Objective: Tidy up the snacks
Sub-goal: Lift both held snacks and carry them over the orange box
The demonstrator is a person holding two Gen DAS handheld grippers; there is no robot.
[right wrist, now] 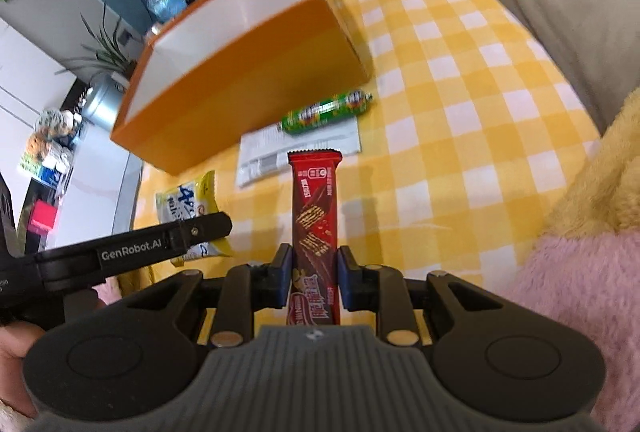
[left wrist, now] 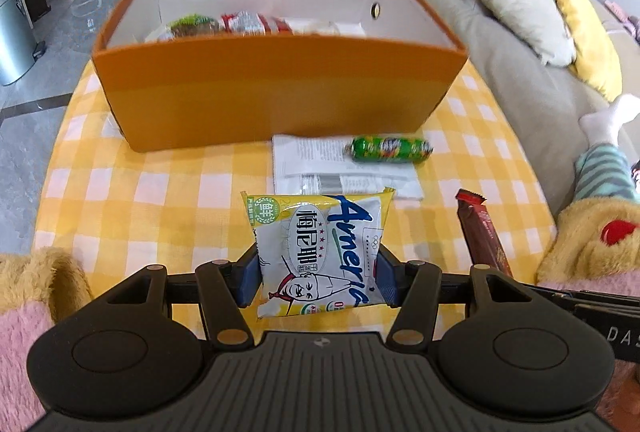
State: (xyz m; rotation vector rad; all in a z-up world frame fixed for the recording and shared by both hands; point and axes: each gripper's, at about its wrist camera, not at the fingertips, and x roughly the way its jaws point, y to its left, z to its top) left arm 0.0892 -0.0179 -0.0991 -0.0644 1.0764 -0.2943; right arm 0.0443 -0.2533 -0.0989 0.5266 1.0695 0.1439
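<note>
My left gripper (left wrist: 318,280) is shut on a yellow and white snack packet (left wrist: 316,244), held above the checked cloth. My right gripper (right wrist: 314,282) is shut on a long red wafer bar (right wrist: 314,216), which also shows at the right of the left wrist view as the wafer bar (left wrist: 482,236). The packet (right wrist: 188,200) and the left gripper's arm sit at the left of the right wrist view. Ahead stands an orange box (left wrist: 276,100) with white inner walls and several snacks inside. A green sausage stick (left wrist: 390,149) lies on a white flat packet (left wrist: 320,164) in front of the box.
The yellow checked tablecloth (left wrist: 140,200) covers a round table. A beige sofa with a cream cushion (left wrist: 516,4) and a yellow cushion (left wrist: 584,20) is at the right. Fluffy pink and yellow sleeves (right wrist: 592,272) frame the views. A metal bin (left wrist: 12,32) stands on the floor at left.
</note>
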